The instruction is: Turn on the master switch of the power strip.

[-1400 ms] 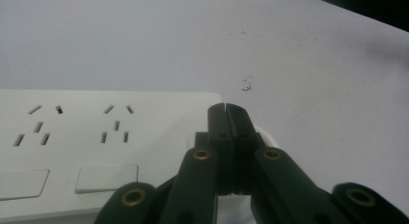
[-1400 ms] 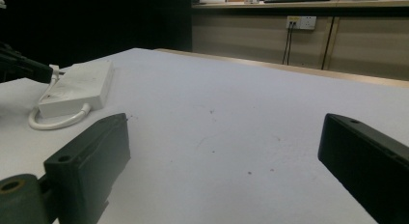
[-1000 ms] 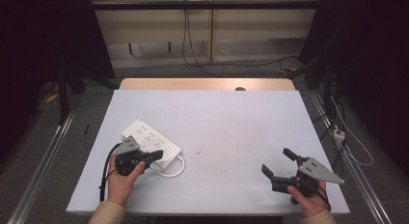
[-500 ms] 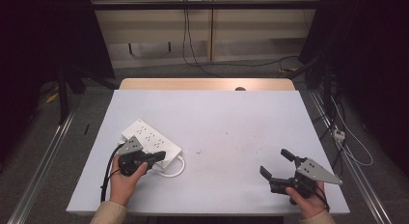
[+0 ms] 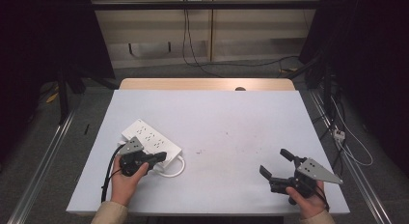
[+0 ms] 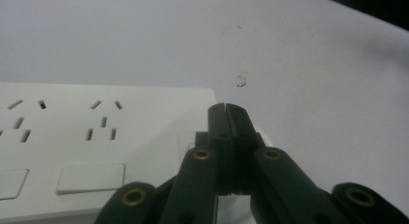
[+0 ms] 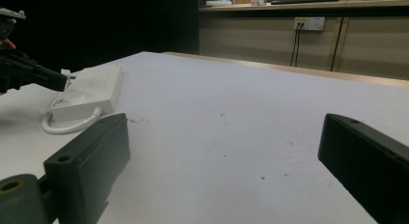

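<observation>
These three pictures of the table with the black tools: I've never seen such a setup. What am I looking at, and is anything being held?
No robot here: a person holds a two-jaw gripper in each hand. The high view looks down from above the person's side of the table. The other two come from cameras riding on the grippers, looking along their black jaws.

On the table lies a white power strip with its white cable looped at the near end.

The left gripper is at that end of the strip; in its own view its jaws are pressed together over the strip's edge, and whether they pinch anything is hard to tell. The right gripper is near the table's right front corner with jaws wide apart, holding nothing.

Cables and a wall socket are in the background.
</observation>
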Demonstrator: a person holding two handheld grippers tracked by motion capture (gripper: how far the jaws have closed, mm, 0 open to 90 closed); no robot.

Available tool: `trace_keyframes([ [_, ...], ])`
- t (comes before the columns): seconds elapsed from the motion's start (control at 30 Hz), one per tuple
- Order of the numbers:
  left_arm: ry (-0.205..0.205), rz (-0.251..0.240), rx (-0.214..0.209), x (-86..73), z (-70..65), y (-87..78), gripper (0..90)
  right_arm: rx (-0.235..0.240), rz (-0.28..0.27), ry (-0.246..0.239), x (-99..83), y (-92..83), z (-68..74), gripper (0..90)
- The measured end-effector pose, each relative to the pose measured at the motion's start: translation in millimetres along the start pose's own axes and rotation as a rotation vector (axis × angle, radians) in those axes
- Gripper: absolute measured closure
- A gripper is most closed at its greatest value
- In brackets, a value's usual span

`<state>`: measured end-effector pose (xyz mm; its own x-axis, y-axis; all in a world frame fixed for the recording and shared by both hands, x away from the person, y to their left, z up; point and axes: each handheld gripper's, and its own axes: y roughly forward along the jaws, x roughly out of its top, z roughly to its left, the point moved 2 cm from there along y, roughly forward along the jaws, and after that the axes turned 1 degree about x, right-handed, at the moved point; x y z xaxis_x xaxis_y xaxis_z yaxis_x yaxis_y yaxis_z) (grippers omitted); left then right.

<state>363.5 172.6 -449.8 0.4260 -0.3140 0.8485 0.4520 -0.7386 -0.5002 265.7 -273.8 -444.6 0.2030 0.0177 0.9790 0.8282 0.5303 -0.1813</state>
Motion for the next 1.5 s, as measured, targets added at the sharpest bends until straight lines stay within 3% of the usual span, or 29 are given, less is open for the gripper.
trace_keyframes([
  [0.23,-0.006,-0.006,0.01,0.6,5.7,-2.3,90.0,-0.007,0.008,-0.014,-1.1,1.4,-0.7,3.9],
  [0.43,0.008,0.017,0.009,-0.3,1.7,3.3,90.0,0.0,0.013,-0.014,-1.6,0.9,-0.1,3.9],
  [1.5,0.014,0.026,0.026,-2.0,2.9,7.1,90.0,-0.009,0.007,-0.024,-0.3,0.2,-0.5,4.0],
])
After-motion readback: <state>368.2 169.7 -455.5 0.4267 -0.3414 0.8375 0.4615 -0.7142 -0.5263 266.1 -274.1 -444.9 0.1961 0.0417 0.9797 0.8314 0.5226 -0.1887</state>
